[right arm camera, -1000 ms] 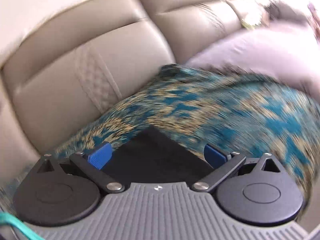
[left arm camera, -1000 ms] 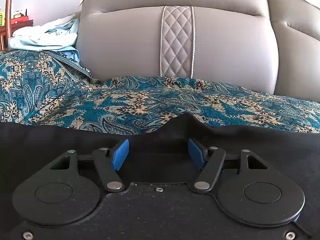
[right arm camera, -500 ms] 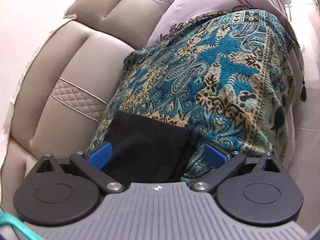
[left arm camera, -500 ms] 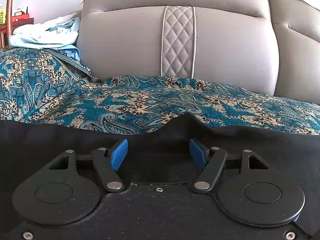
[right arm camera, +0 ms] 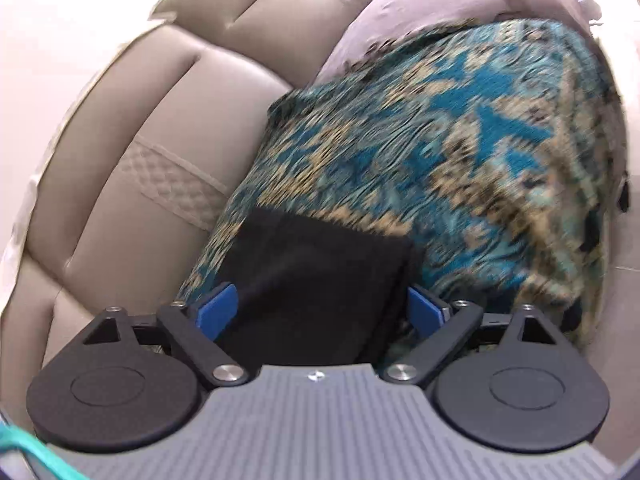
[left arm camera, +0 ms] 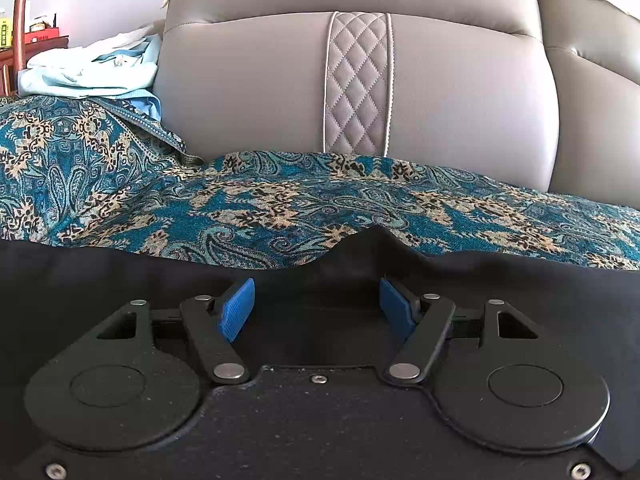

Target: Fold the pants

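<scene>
Black pants (left arm camera: 120, 280) lie flat across a patterned throw on a sofa seat. In the left wrist view they fill the lower part, with a small raised hump (left arm camera: 376, 240) in their far edge. My left gripper (left arm camera: 317, 308) rests low over them, jaws partway apart, dark cloth between the blue pads (left arm camera: 238, 308); no pinch shows. In the right wrist view a narrow end of the pants (right arm camera: 320, 264) runs between the fingers of my right gripper (right arm camera: 320, 308). Its jaws are closing, one on each side of the cloth, and I see no squeeze.
A teal and tan paisley throw (left arm camera: 280, 208) covers the seat and drapes over the sofa's end (right arm camera: 480, 140). The taupe leather backrest (left arm camera: 260, 100) rises behind. Light blue clothes (left arm camera: 92, 72) are piled at the far left. A lilac cushion (right arm camera: 440, 4) sits at the far end.
The right gripper has rolled and come down closer to the pants end, and its pads stand nearer together. The left gripper and the cloth under it look the same.
</scene>
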